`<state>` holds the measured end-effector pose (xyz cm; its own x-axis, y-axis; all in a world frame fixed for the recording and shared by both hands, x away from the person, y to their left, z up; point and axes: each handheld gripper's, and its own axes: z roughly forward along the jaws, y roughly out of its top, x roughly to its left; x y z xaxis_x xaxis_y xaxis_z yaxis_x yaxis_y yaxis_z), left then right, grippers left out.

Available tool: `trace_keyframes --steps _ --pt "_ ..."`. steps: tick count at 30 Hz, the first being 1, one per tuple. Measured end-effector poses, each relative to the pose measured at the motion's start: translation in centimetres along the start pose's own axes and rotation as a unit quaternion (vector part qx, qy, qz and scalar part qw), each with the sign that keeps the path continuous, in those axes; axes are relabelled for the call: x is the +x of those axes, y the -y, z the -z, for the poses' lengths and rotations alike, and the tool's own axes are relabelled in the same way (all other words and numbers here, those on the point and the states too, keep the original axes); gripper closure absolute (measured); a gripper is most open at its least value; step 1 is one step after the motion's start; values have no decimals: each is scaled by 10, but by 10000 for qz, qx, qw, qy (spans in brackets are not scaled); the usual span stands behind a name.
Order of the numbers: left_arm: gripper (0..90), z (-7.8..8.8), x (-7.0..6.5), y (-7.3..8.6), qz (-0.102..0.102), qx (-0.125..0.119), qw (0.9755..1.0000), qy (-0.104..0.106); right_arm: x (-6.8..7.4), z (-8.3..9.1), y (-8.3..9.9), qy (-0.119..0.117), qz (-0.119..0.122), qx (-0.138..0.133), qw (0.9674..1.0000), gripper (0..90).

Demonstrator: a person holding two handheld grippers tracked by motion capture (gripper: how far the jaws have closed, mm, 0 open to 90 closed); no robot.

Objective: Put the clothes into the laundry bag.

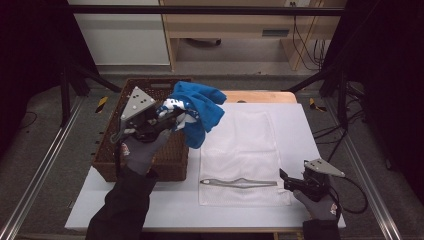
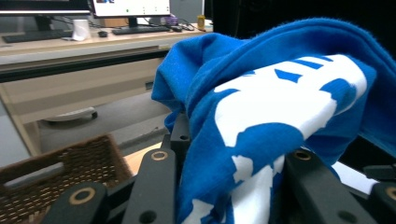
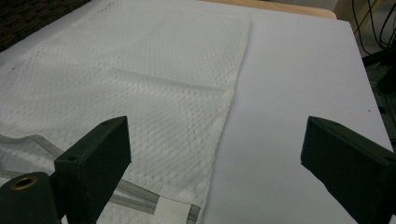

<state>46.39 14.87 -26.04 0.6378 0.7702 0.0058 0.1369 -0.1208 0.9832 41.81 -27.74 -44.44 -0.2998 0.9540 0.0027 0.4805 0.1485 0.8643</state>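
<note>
Nearby, wicker basket (image 1: 170,162), mesh bag (image 1: 243,150); blue shirt (image 1: 200,107)

The blue garment (image 1: 200,112) is soft, matt knit cloth with a slightly fuzzy nap at its edges and a flat white print (image 2: 280,102) that looks smoother than the fabric around it. The basket (image 1: 107,155) is dark brown woven wicker, rough and ribbed. The laundry bag (image 1: 245,150) is thin white mesh with a fine net texture, half see-through, edged by a grey zip tape (image 1: 240,183). The table (image 1: 300,130) has a smooth, matt white top. Each gripper (image 1: 167,120) (image 1: 286,181) has matt black plastic jaws and a dull grey metal plate.
</note>
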Motion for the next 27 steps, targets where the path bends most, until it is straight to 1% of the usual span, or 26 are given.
trace_keyframes --steps 1,4,7,8,9,14,15,16,18,19,21,22,24,25,27 --pt "674 -3 -3 1 -35 19 10000 33 0 0 0 -1 0 4 10000 87" --pt "673 -11 -14 3 -36 44 9999 149 -1 0 0 -15 -47 28 10000 87" --pt "673 -20 -25 6 -70 51 9997 240 -1 0 0 3 -43 21 10000 87" --pt "673 -23 -28 8 -74 67 9995 286 -1 0 1 28 -3 4 10000 87" --pt "673 -26 -31 9 -114 114 9994 322 -1 0 0 29 -9 2 10000 87" --pt "673 -44 -47 20 -126 239 9983 526 -1 2 0 22 -26 -10 10000 86" --pt "673 -46 -49 21 -127 262 9981 546 -2 2 0 12 -34 -14 10000 86" --pt "673 -50 -52 24 -134 296 9979 562 -3 2 0 35 16 -26 10000 86" --pt "673 -57 -57 29 -174 374 9975 574 -3 2 0 42 -21 -19 10000 86" --pt "673 -59 -58 31 -187 398 9974 578 -4 3 0 41 7 -22 10000 87" --pt "672 -66 -62 38 -211 477 9969 586 -4 3 0 38 -9 -23 10000 87" --pt "672 -70 -64 42 -211 524 9966 598 -4 4 -1 12 -60 -7 10000 88" --pt "671 -77 -68 50 -228 623 9959 618 -4 4 -1 22 -62 -13 10000 89" --pt "670 -80 -69 53 -210 645 9958 619 -4 4 -1 32 -11 -34 10000 89" --pt "670 -87 -71 62 -163 727 9950 659 -3 4 -1 18 -22 -27 10000 90"
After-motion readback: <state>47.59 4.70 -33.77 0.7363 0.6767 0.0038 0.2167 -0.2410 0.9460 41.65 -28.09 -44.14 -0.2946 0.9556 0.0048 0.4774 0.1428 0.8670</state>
